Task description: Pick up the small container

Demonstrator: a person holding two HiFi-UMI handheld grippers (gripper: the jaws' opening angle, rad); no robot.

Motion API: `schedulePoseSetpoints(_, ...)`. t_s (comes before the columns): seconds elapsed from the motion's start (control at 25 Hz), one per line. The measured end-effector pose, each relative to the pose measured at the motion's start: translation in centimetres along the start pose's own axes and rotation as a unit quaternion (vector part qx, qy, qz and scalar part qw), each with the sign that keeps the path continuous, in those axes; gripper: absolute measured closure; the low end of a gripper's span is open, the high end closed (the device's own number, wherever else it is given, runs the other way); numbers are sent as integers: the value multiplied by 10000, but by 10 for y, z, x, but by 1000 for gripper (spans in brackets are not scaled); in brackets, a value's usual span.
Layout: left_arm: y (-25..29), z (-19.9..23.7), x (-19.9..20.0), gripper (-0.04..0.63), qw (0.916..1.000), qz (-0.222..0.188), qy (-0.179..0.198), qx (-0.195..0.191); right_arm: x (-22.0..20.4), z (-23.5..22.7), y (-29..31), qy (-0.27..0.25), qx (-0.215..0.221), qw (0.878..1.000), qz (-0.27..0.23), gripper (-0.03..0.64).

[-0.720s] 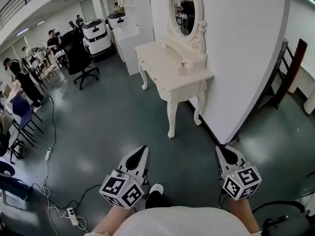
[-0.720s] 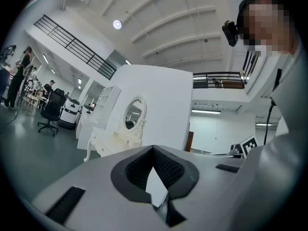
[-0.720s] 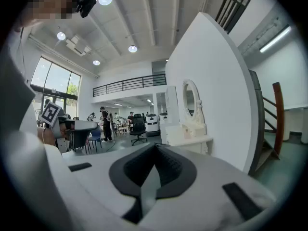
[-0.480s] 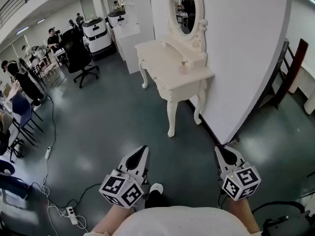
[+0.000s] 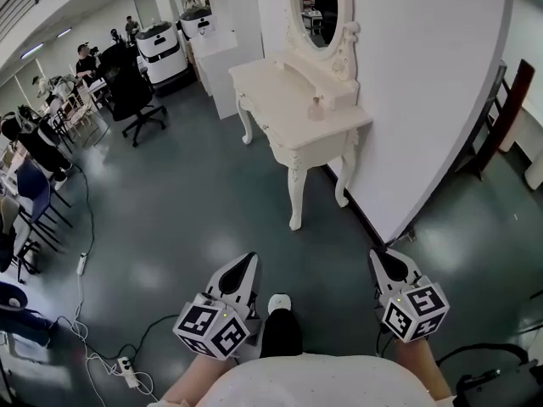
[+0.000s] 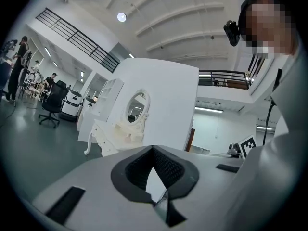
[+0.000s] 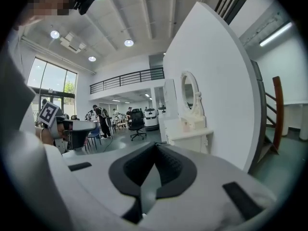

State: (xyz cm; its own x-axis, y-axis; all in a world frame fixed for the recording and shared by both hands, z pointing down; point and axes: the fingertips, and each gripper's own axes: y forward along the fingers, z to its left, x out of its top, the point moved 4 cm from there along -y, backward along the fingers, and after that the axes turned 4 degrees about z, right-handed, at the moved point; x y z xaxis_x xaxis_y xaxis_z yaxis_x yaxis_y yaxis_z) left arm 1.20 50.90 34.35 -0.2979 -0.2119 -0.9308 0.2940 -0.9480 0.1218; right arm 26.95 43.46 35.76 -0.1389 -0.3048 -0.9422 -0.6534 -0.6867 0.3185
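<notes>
The small container (image 5: 316, 108), a pale pink bottle, stands on the white dressing table (image 5: 273, 102) below the oval mirror (image 5: 321, 5), far ahead of me. Both grippers hang low near my body, well short of the table. My left gripper (image 5: 248, 261) is shut with nothing in it, and its jaws meet in a line in the left gripper view (image 6: 153, 150). The right gripper (image 5: 377, 259) is likewise shut and holds nothing (image 7: 155, 146). The dressing table (image 6: 111, 134) shows small in both gripper views (image 7: 192, 133).
A white partition wall (image 5: 424, 100) runs behind and to the right of the table. A black office chair (image 5: 131, 100) stands at the back left. Cables and a power strip (image 5: 123, 367) lie on the floor at left. A dark wooden chair (image 5: 502, 113) stands at right.
I have stepped forward: the dressing table has drawn slightly nearer, and my shoe has moved ahead between the grippers. Both grippers stay shut in the same place.
</notes>
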Motion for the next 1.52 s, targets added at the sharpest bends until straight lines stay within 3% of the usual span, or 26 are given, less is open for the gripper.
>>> schedulePoseSetpoints(0.36, 90, 60, 31, 594, 9996, 46, -35, -261, 34, -33, 89, 222, -79, 9997, -104, 615)
schedulePoseSetpoints(0.88, 208, 163, 131, 594, 9976, -192, 229, -624, 122, -51, 239, 148, -188, 9989, -394, 615)
schedulePoseSetpoints(1.16, 243, 195, 151, 594, 9959, -202, 266, -843, 135, -50, 282, 100, -304, 9987, -392, 615)
schedulePoseSetpoints(1.52, 280, 213, 143, 594, 9954, -41, 111, -949, 131, -68, 310, 141, -415, 9988, -198, 615)
